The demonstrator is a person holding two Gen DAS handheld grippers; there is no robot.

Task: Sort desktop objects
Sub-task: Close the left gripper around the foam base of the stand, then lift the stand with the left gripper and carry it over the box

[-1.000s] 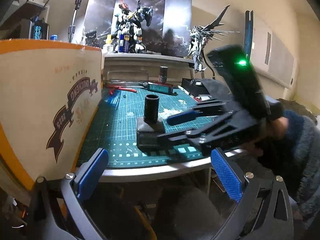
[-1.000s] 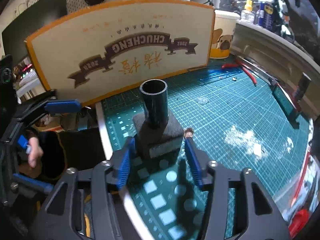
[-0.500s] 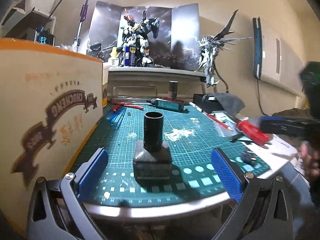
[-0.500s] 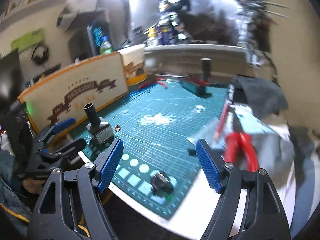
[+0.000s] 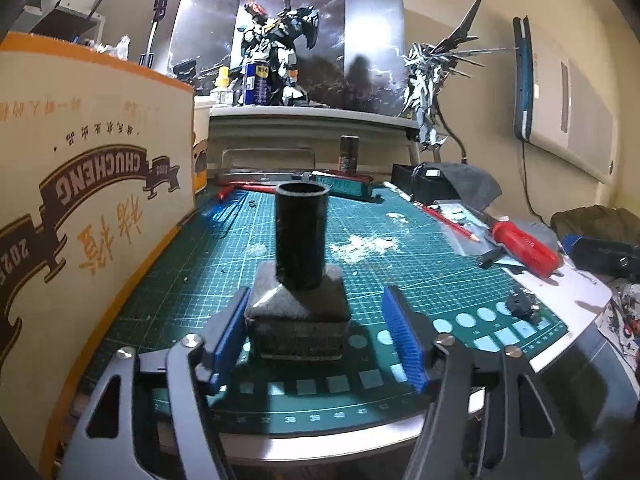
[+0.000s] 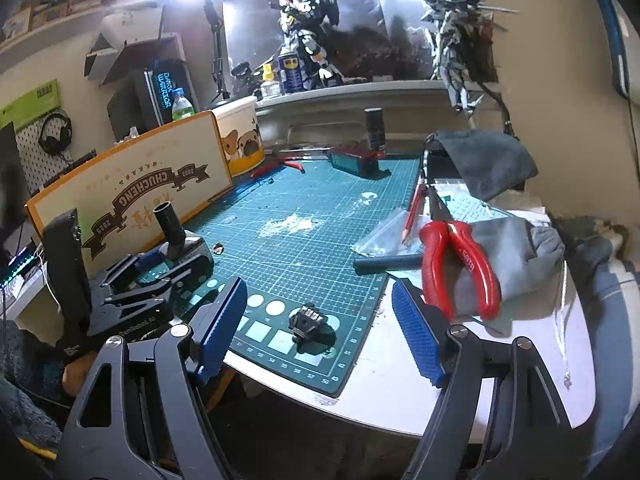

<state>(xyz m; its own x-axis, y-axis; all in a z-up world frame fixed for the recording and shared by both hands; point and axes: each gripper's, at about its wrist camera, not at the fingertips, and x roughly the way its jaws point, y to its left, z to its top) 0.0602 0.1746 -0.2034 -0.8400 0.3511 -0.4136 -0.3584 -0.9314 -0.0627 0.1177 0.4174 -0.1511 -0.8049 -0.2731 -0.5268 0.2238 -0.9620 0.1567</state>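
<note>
The left gripper (image 5: 316, 332) has just been narrowing around the grey foam block with its black tube (image 5: 298, 312) near the cutting mat's (image 5: 400, 264) front edge, one pad touching, the other apart; the right gripper (image 6: 316, 328), empty and wide, has swung away toward the red pliers (image 6: 460, 264), so the block seems handed over.
</note>
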